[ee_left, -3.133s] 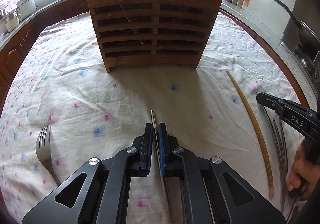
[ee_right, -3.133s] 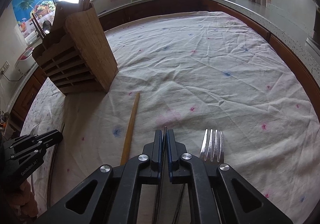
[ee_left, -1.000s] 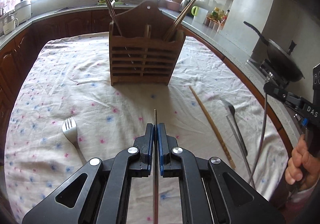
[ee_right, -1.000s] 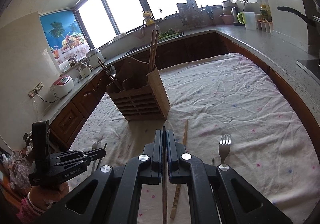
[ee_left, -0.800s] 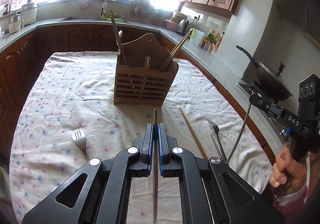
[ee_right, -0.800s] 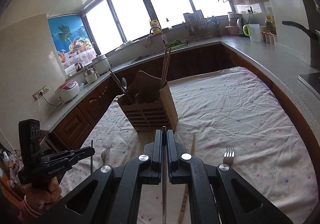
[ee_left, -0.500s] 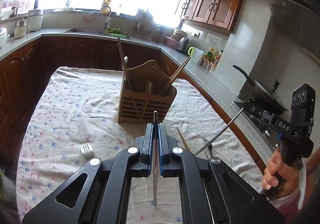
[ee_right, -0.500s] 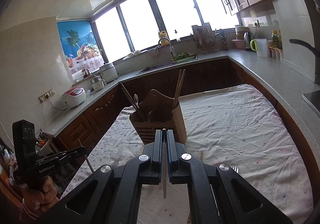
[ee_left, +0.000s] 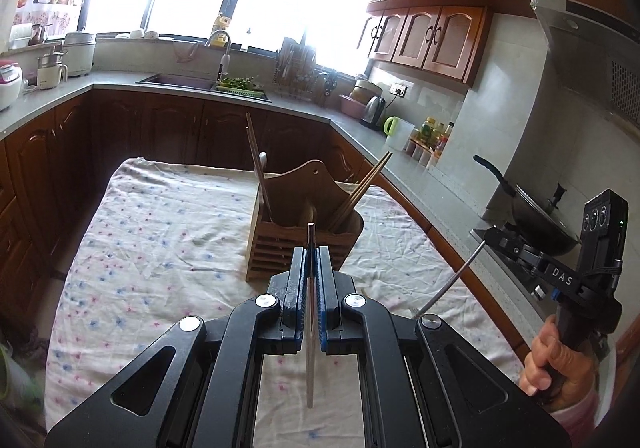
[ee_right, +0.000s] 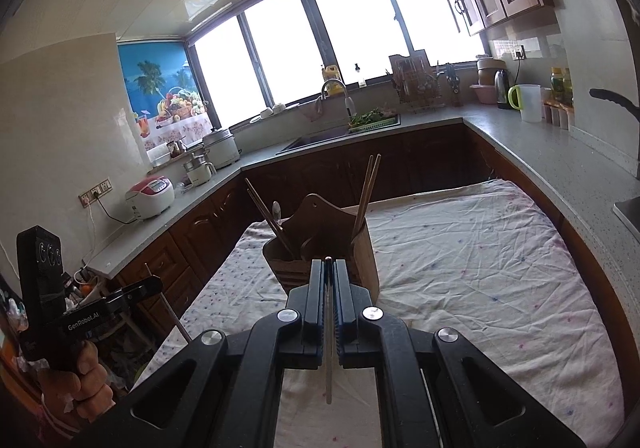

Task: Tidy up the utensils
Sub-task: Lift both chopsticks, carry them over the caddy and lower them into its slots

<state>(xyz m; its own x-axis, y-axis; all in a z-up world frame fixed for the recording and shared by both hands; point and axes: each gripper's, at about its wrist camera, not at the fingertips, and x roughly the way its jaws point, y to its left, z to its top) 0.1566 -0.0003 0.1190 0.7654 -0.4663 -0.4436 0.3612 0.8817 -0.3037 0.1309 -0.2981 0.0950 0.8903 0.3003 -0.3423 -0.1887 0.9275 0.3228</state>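
Both grippers have risen high above the tabletop (ee_left: 168, 224). Left gripper (ee_left: 311, 260) fingers clamp a thin metal utensil (ee_left: 309, 328); right gripper (ee_right: 328, 276) fingers clamp another metal rod (ee_right: 328, 360). At frame centre, the wooden holder (ee_left: 304, 244) with chopsticks (ee_left: 362, 188) stands ahead.

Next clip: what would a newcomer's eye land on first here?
Each gripper, left gripper and right gripper, is shut on a thin metal chopstick, held above the floral tablecloth. Straight ahead stands the wooden utensil holder, wooden chopsticks already leaning out of it.
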